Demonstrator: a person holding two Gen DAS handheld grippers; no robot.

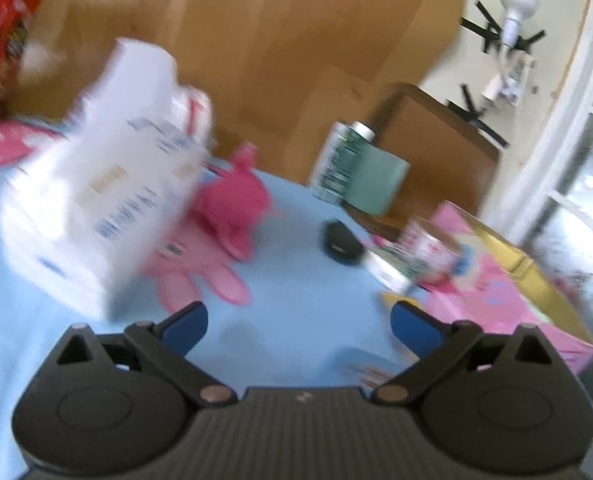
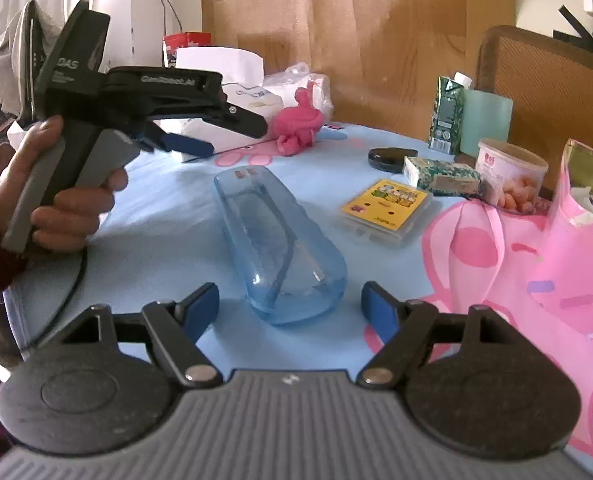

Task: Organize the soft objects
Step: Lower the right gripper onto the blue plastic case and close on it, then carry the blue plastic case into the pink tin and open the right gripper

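Right claw [image 2: 290,307]: we see its jaws apart, nothing gripped, the clear blue case [image 2: 278,242] lying just ahead of them on the worktop [image 2: 168,208].
Left claw [image 1: 299,323]: jaws apart and empty, raised over the worktop in a hand [image 2: 52,196].
Pink plush [image 2: 299,125]: we find it at the far worktop edge, beside the white tissue pack [image 1: 96,200].

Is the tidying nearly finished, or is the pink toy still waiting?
Nothing looks put away yet. The pink toy still sits on the blue tablecloth beside the white tissue pack. Both grippers, left and right, are open and empty. The pink bag waits on the right.
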